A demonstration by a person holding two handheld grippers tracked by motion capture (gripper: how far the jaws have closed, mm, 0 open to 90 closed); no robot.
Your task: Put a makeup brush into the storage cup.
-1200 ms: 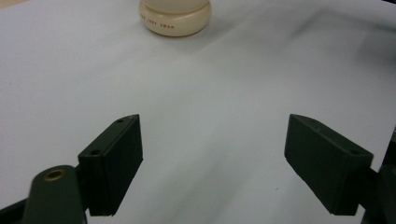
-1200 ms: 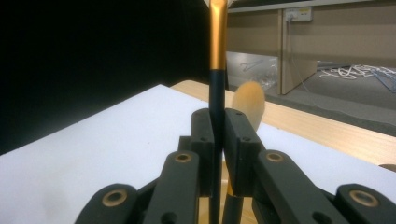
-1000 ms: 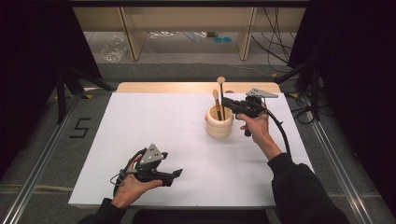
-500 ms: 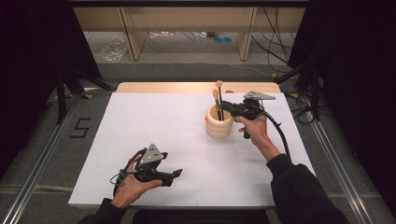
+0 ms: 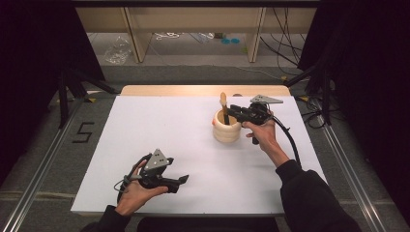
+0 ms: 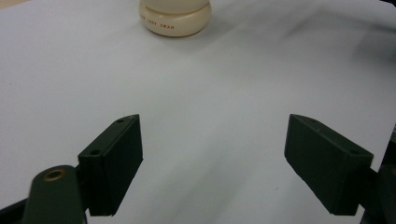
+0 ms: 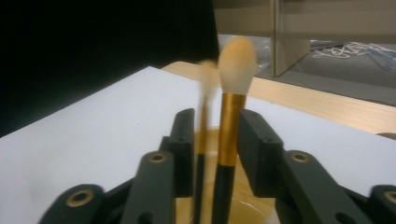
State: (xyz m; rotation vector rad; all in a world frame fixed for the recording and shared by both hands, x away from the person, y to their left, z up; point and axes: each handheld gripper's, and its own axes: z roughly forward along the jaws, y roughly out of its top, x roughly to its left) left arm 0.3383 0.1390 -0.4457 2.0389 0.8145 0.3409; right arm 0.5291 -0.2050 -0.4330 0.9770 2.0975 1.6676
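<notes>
A squat, ribbed cream ceramic holder (image 5: 226,130) stands on the smooth white table cover (image 5: 145,130), right of centre. Two makeup brushes, one sharp (image 7: 229,116) and one blurred (image 7: 204,121), rise from it, with gold ferrules, black handles and soft peach bristles. The right gripper (image 7: 215,144) has just been opening; its jaws flank both brushes without pressing. The left gripper (image 6: 212,163) gapes wide, empty, above the bare cover.

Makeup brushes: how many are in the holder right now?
2. Both stand in the cream holder: a sharp larger brush and a blurred thinner brush beside it, between the right gripper jaws.
</notes>
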